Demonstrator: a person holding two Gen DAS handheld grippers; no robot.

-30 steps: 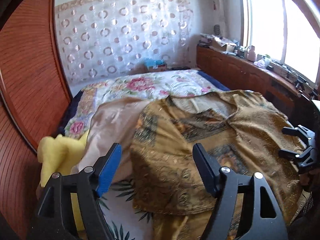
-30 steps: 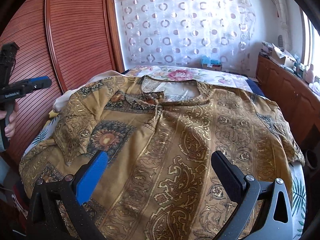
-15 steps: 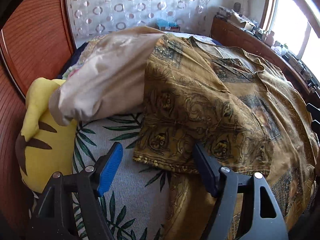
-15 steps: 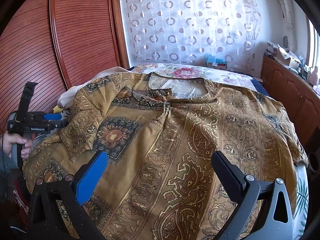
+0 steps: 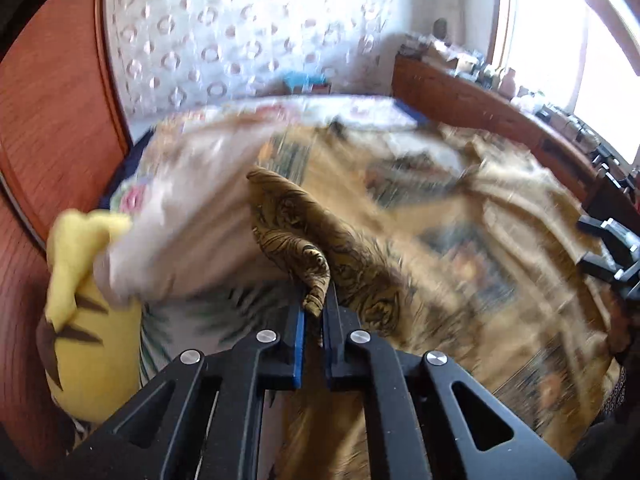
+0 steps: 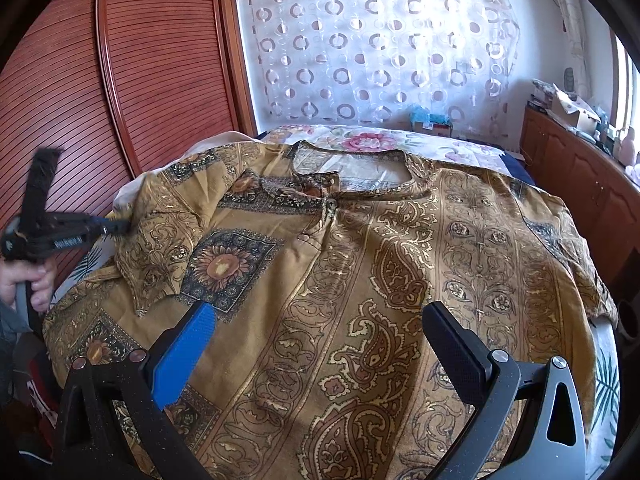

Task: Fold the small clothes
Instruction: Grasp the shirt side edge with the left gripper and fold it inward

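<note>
Sleeve hem pinched, fold pending.

Lay spread face-up across the bed (image 6: pixel 400 140) — gold paisley shirt (image 6: pixel 380 280), sleeve edge (image 5: pixel 316 280) clamped in the closed left gripper (image 5: pixel 315 320); right gripper (image 6: pixel 320 344) gaped wide, empty, above the front. Best carried low and straight inward — no tugging.

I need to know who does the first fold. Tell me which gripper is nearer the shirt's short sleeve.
Left. The left gripper has its jaws shut on the sleeve edge; the right gripper hangs open over the shirt front, apart from the sleeve.
</note>
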